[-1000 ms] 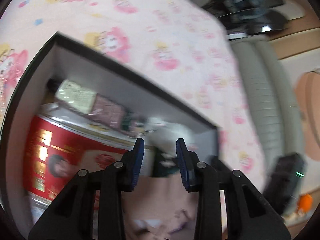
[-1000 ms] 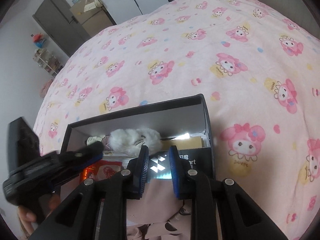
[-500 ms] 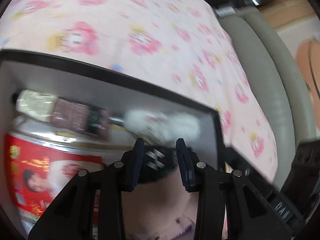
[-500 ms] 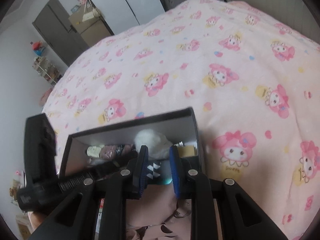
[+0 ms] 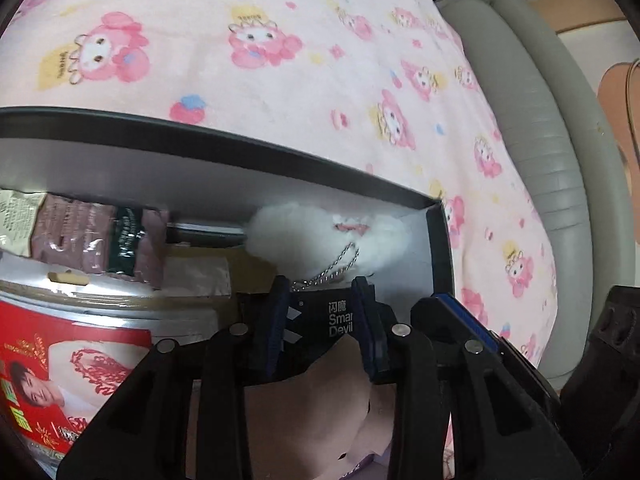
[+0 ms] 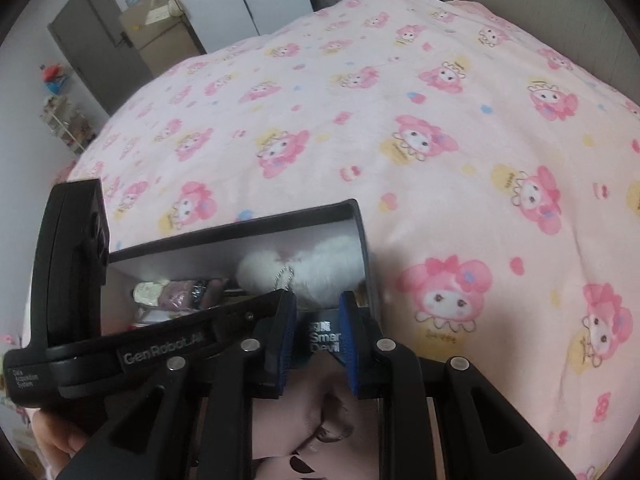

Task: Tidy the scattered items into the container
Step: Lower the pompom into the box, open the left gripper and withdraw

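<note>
We're hovering both grippers, left (image 5: pixel 322 320) and right (image 6: pixel 318 338), over the box (image 5: pixel 248 152); jaws parted slightly, gripping nothing. Pink cloth (image 5: pixel 320 408) is lying directly below both, inside the box, right gripper seemingly nearer.

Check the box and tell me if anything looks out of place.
Nothing is spilled or damaged. The black box is crowded: the white fluffy keychain sits in the far corner, its chain draped over the black Smart Devil package, and the snack packet lies tilted against the back wall.
</note>
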`<state>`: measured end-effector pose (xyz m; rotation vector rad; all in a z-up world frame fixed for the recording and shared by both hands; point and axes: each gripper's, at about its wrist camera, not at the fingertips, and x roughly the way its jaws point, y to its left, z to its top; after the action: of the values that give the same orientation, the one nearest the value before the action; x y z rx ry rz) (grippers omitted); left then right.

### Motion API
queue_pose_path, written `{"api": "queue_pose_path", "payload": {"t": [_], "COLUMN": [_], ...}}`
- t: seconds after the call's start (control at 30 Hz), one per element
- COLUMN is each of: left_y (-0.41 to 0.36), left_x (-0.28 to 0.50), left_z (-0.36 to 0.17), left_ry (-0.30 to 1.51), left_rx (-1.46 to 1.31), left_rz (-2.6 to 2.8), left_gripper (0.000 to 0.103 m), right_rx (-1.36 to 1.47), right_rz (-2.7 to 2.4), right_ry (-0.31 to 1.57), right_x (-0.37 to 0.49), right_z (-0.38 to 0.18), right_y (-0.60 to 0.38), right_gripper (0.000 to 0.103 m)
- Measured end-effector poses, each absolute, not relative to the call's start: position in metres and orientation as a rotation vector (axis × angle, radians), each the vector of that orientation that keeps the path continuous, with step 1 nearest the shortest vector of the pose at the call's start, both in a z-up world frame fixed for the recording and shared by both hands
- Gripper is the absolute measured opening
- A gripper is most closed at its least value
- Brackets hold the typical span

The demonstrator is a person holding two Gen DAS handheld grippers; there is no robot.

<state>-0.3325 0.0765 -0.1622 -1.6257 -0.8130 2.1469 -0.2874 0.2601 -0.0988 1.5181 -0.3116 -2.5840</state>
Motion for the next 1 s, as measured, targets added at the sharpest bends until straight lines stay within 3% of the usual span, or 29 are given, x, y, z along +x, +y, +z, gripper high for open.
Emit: {"api": "queue_pose_path", "payload": {"t": [0.3, 0.43, 0.7, 1.0], "left_y": [0.043, 0.037, 0.033, 0.038], "left_x": [-0.311, -0.301, -0.268, -0.193], "left_z": [-0.143, -0.142, -0.115, -0.052], "left_ry": [-0.811, -0.805, -0.749, -0.607], "left_rx": [-1.605, -1.604, -1.531, -1.354], "left_rz": [2.268, 2.263, 2.291, 2.386], "left_gripper": [0.034, 0.035, 0.039, 0.049], "right_rx": [1.495, 1.577, 1.507, 1.271], "right_rz": [-2.436, -2.428, -2.513, -2.644], "right_ry": [-0.215, -0.259, -0.225, -0.283], "right_x": [-0.287, -0.293, -0.274, -0.199], "right_z": [-0.111, -0.123, -0.103, -0.041], "right_y": [0.227, 0.231, 0.230, 0.230], "right_gripper": [0.019, 0.018, 0.020, 0.046]}}
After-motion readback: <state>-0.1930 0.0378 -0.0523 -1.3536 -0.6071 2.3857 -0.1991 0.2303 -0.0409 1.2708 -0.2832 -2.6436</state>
